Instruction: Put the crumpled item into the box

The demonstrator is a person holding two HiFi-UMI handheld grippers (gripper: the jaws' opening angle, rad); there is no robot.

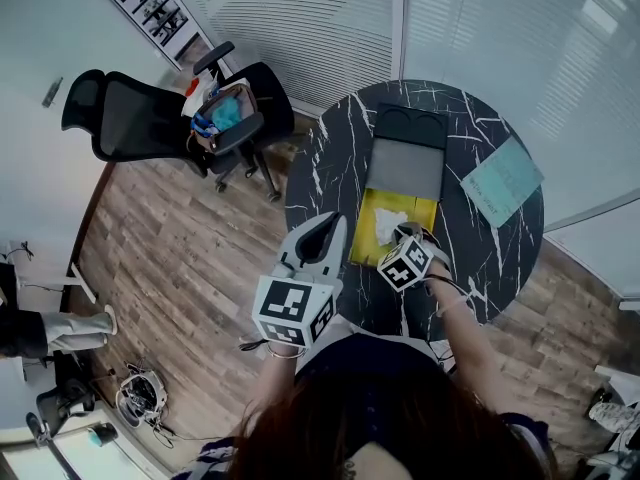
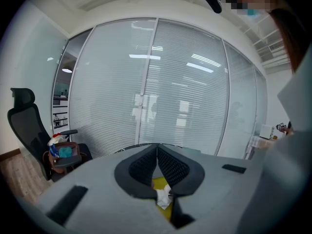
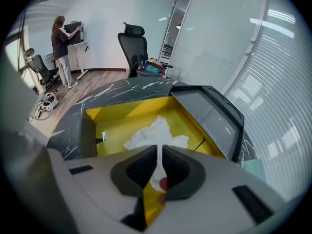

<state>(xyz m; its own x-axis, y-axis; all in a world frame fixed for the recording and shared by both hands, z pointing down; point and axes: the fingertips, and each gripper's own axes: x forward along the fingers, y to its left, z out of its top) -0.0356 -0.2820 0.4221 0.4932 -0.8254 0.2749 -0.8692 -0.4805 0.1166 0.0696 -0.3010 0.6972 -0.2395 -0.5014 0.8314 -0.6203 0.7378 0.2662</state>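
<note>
A white crumpled tissue (image 1: 389, 224) (image 3: 153, 133) lies inside the open yellow box (image 1: 368, 240) (image 3: 126, 110) on the round black marble table (image 1: 330, 158). My right gripper (image 1: 402, 234) (image 3: 160, 150) hangs over the box's near end; its jaws are shut on a thin end of the tissue. To the left, above the box's left edge, my left gripper (image 1: 334, 224) (image 2: 157, 150) is shut and holds nothing. Under its jaws I see a bit of the tissue (image 2: 163, 196) and the yellow box (image 2: 158, 183).
The box's grey lid (image 1: 405, 164) (image 3: 209, 113) lies open toward the table's far side. A teal sheet (image 1: 502, 179) rests at the table's right. A black office chair (image 1: 150, 118) loaded with things stands on the wood floor at left. A person (image 3: 61, 43) stands far off.
</note>
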